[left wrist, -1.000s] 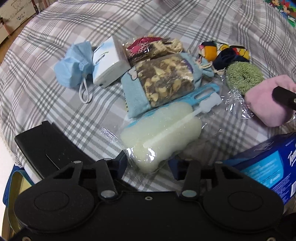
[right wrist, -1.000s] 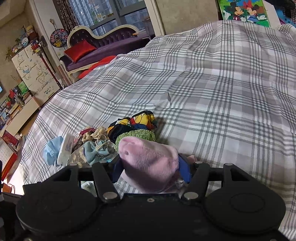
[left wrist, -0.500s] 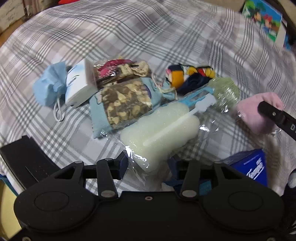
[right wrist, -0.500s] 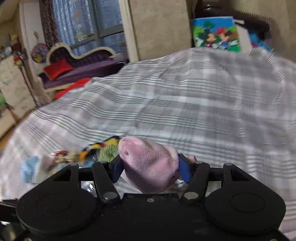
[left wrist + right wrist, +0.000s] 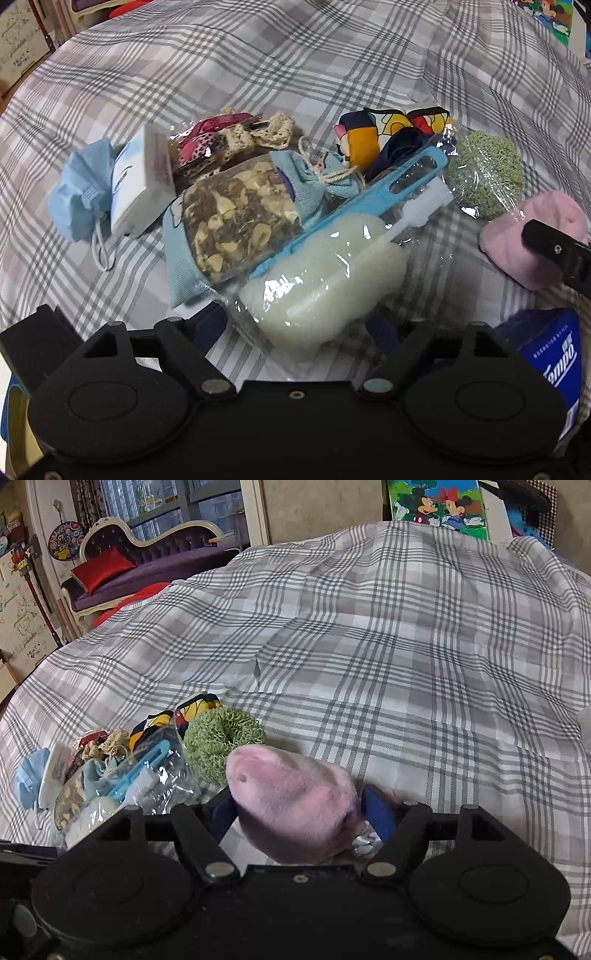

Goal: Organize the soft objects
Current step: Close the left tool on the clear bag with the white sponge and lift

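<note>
Sponge pack (image 5: 325, 273) lies between my left gripper's (image 5: 295, 328) just-widened, non-pressing jaws, long axis running away up-right; right gripper (image 5: 297, 808), widening, flanks pink plush (image 5: 291, 801).

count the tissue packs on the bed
2. A white tissue pack stands on edge at the pile's left end, beside the blue drawstring pouch. A blue Tempo pack lies at the near right edge. Others may hide under the pile.
</note>
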